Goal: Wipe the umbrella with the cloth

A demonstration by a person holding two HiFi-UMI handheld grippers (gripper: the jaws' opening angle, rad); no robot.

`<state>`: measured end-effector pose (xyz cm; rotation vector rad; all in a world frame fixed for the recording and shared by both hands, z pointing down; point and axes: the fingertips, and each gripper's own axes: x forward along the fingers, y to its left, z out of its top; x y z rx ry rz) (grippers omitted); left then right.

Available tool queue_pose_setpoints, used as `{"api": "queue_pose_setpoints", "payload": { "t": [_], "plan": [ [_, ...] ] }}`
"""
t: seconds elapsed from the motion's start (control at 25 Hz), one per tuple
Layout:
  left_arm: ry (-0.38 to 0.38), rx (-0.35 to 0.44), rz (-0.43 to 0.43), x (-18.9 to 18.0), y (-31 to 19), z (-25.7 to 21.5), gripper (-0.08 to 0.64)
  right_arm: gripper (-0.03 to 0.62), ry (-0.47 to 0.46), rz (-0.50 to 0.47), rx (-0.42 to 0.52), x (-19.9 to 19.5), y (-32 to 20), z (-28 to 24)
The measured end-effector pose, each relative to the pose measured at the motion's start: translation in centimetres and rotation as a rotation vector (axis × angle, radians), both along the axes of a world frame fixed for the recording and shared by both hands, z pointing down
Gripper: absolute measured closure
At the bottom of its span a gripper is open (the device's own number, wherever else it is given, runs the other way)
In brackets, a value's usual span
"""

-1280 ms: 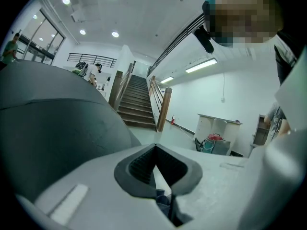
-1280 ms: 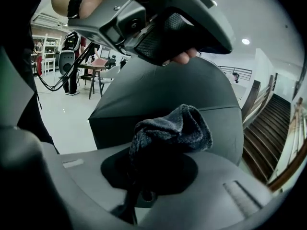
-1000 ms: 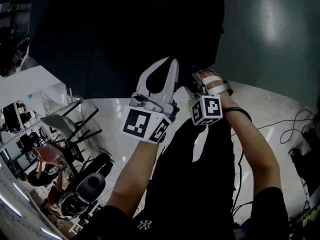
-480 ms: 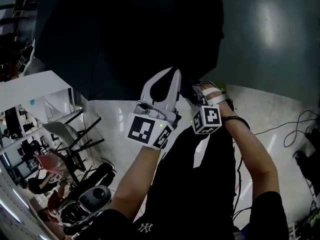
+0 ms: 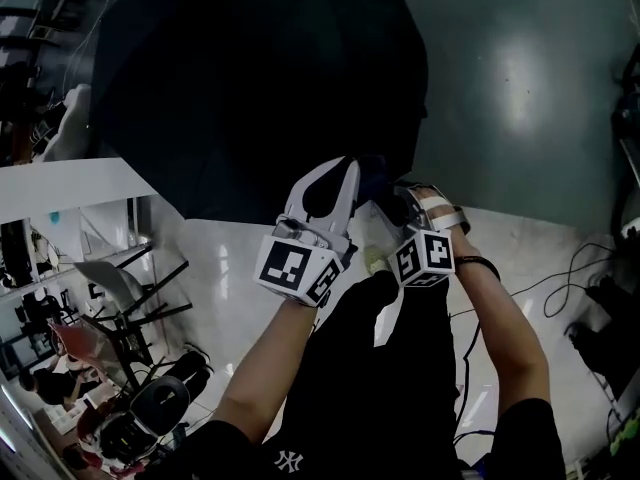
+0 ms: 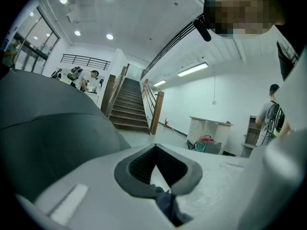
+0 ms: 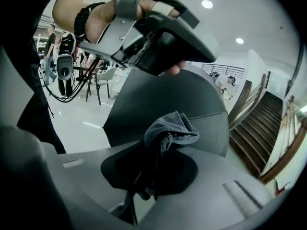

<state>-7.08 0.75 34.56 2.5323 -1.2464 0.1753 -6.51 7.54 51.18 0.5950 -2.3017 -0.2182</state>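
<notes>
**Poised to wipe, cloth in both tongs**

Left gripper view: looking along the left tongs (image 6: pixel 154 147), shut at the tips, with a dark blue scrap, probably a corner of the cloth (image 6: pixel 165 201), caught low in the throat. Off to the left, the grey curve of the umbrella (image 6: pixel 48 128), apart from the tips.

Right gripper view: along the right tongs (image 7: pixel 163 150), clamped on the cloth, with a grey wad bulging past the tips and a tail hanging back through the throat. Directly behind the wad, umbrella panels; touching or just short, impossible to tell.

Head view: both tongs held up side by side, close together, at the lower edge of the open black umbrella spread across the upper frame.

Reads as the approach to a stroke, with wiping not yet plainly under way. Calls next for pressing the wad flat on the nearest panel and drawing it toward the rim, with a firm clamp and light pressure on the slack fabric.
</notes>
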Motion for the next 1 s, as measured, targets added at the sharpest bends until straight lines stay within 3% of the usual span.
{"api": "queue_pose_setpoints", "payload": {
  "t": [0.2, 0.56, 1.0],
  "plan": [
    [0.016, 0.000, -0.025, 1.4, -3.1, -0.8, 0.558, 0.506, -0.002, 0.001, 0.032, 2.9, -5.4, -3.0],
    [-0.005, -0.035, -0.105, 2.7, -11.5, -1.5, 0.558, 0.506, -0.005, -0.035, 0.098, 6.2, -20.1, -6.3],
    [-0.001, -0.079, -0.162, 3.7, -20.3, -0.6, 0.558, 0.506, 0.017, -0.104, 0.154, 4.5, -36.5, -6.4]
  ]
}}
